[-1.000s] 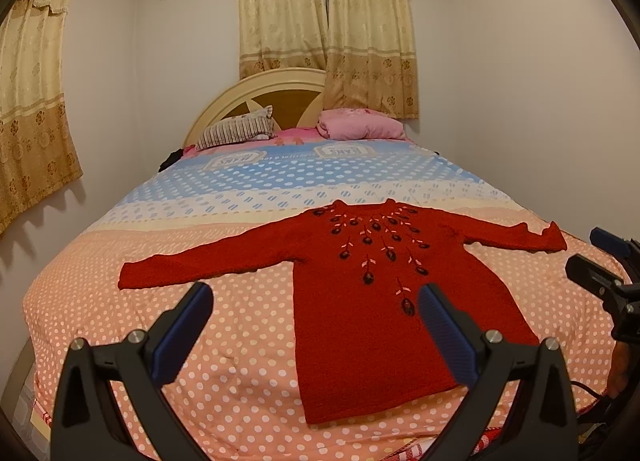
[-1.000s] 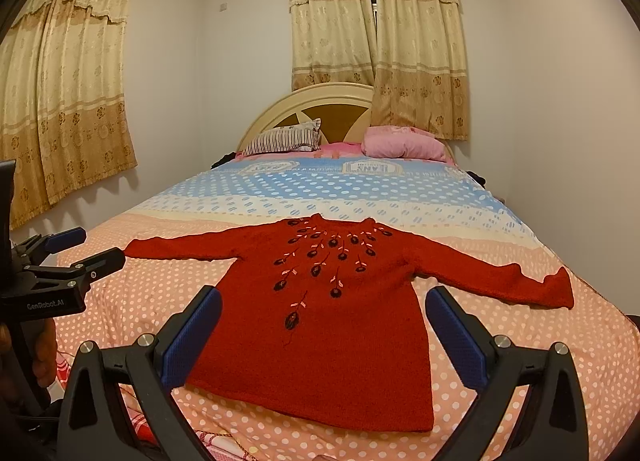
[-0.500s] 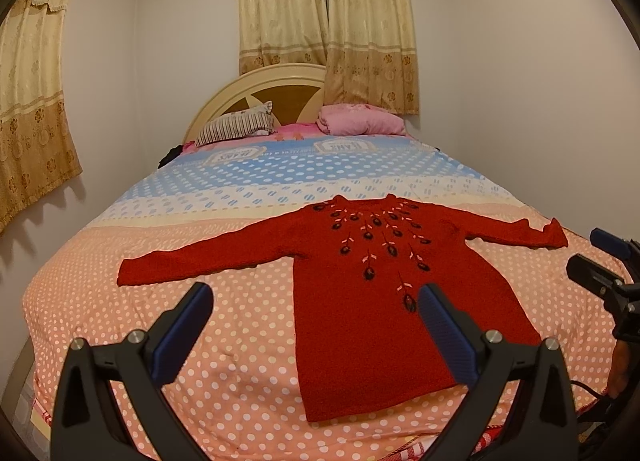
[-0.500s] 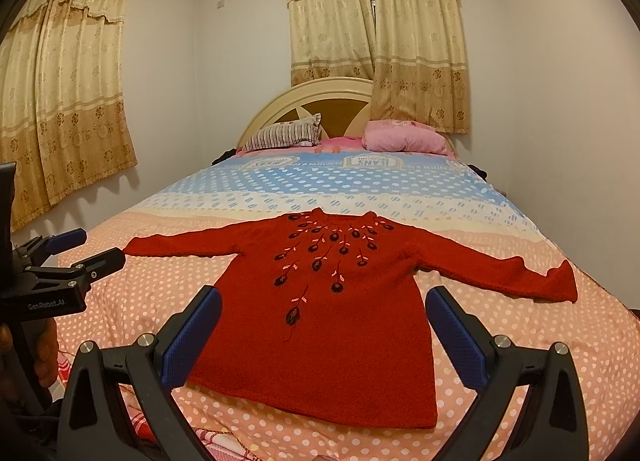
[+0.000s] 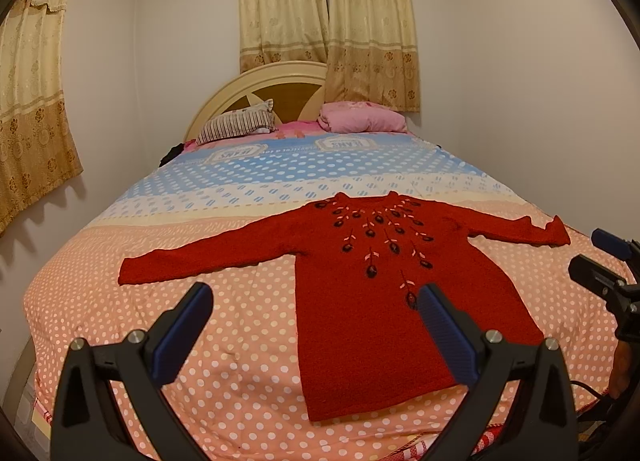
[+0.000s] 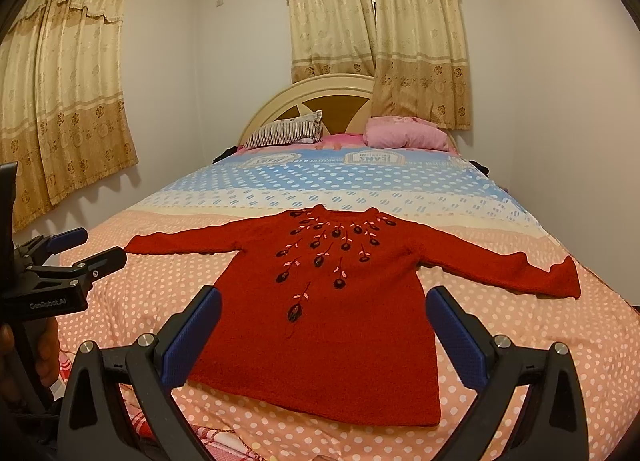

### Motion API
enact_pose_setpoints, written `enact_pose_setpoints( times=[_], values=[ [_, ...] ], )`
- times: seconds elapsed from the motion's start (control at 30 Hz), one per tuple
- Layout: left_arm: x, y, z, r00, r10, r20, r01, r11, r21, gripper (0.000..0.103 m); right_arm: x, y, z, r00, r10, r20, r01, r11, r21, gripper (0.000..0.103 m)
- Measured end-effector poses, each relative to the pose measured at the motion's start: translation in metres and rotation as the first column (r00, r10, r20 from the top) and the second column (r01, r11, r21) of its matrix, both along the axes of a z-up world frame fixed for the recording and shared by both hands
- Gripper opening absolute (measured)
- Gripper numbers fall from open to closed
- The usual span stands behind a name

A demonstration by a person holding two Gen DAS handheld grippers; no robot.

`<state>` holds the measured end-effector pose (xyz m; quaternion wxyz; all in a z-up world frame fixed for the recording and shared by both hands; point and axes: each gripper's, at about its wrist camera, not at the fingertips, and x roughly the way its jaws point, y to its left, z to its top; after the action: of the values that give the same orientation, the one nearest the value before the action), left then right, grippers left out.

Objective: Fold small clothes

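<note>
A small red knitted sweater [image 5: 360, 301] with dark embroidered flowers lies flat, face up, on the bed, both sleeves spread out; it also shows in the right wrist view [image 6: 332, 321]. My left gripper [image 5: 316, 297] is open and empty, held above the foot of the bed in front of the sweater's left hem. My right gripper [image 6: 324, 297] is open and empty, in front of the hem. Each gripper shows at the edge of the other's view: the right one [image 5: 600, 257], the left one [image 6: 80, 249].
The bed [image 5: 200, 229] has a dotted peach and blue cover. A striped pillow [image 5: 236, 127] and a pink pillow [image 5: 360, 119] lie by the headboard. Walls stand close on both sides, with curtains [image 6: 64, 101] on the left wall.
Both grippers have tilted slightly, so the sweater sits a little higher in both views. Jaws stay open. The sweater has not moved.
</note>
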<state>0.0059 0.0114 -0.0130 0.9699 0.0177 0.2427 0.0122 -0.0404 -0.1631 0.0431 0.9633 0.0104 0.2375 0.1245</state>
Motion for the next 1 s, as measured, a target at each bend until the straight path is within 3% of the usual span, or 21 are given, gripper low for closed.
enact_pose_setpoints(
  times=[1.0],
  values=[
    [0.0039, 0.0048, -0.0044, 1.0, 0.007, -0.014, -0.007, 1.0, 0.002, 0.103, -0.0025, 0.0038, -0.0039, 1.0, 0.007, -0.01, -0.007, 1.0, 0.003, 0.102]
  ],
)
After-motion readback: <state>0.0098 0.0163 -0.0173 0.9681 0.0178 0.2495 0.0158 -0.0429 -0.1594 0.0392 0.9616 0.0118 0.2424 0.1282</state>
